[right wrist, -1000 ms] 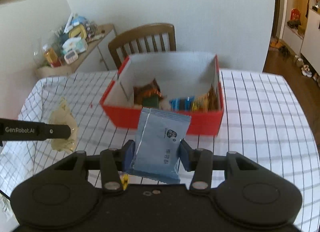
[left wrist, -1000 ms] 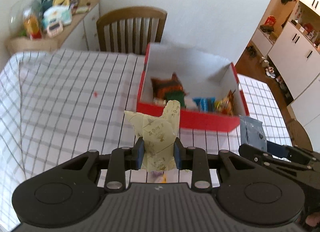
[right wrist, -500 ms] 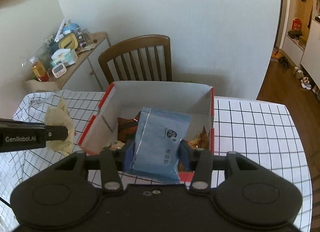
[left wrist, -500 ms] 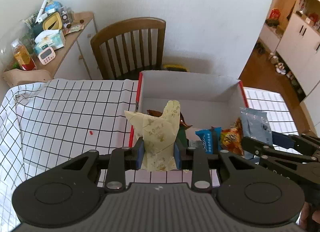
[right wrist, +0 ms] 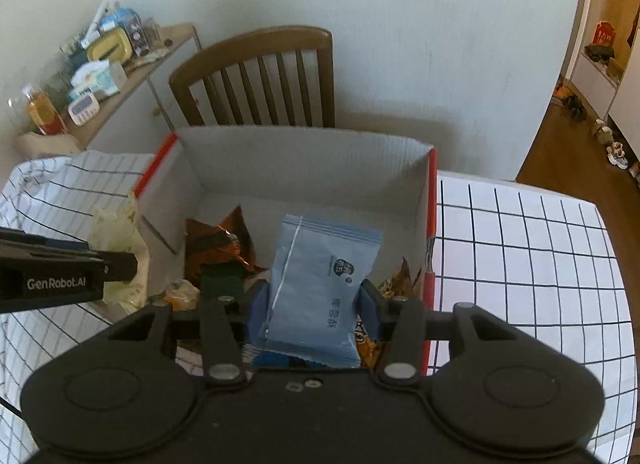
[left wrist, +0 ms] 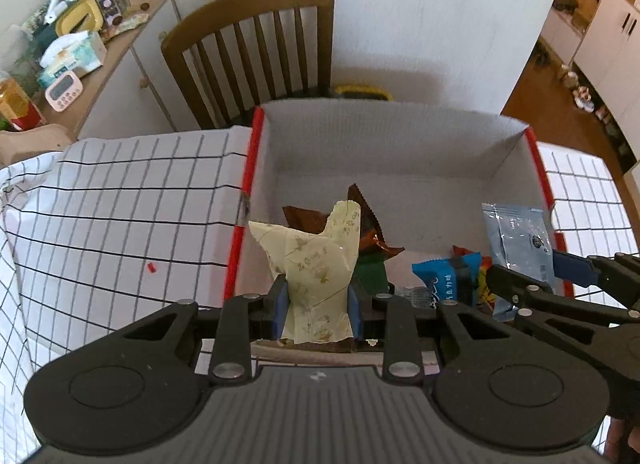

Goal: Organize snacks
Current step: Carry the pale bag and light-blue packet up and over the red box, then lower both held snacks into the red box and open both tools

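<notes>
Left gripper (left wrist: 319, 302) is clamped on a pale yellow crinkly wrapper (left wrist: 314, 264), right gripper (right wrist: 312, 310) squeezes a light blue foil packet (right wrist: 320, 284), both over the red-rimmed cardboard box (right wrist: 304, 159).

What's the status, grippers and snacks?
Left gripper shut on yellow packet. Right gripper shut on blue packet. Both over red box. Nothing blocking.

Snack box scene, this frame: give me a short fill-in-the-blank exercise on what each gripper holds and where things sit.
1. The left gripper is shut on a pale ____ packet.
2. The right gripper is shut on a light ____ packet.
3. The box is white inside and ____ outside.
4. Behind the box stands a wooden ____.

Missing words: yellow; blue; red; chair
</notes>
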### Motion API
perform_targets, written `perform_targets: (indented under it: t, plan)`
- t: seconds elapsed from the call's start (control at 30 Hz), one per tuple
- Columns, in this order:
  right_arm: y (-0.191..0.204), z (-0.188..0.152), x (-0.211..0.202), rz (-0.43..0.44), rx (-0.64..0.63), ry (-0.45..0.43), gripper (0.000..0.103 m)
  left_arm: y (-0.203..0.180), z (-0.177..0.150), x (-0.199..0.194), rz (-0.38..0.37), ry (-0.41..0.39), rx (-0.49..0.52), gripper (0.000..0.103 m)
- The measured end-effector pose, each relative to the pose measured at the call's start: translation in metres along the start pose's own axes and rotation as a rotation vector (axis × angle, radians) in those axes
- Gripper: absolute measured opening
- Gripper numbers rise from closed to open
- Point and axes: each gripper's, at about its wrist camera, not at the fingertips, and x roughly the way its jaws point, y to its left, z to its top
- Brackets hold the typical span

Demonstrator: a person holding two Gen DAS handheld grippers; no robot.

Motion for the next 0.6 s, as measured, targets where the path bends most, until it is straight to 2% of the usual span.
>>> perform_targets:
  t: [0.37, 0.6]
  plan:
    - [-0.004, -0.004, 0.028, -0.017, -0.016, 0.06, 0.046, -0.013, -0.001, 0.042, -0.003, 0.078, 0.038, 0.029]
    - [-0.006, -0.006, 0.034, -0.033, -0.027, 0.073, 0.048, -0.009, -0.005, 0.054, -0.025, 0.114, 0.009, 0.03]
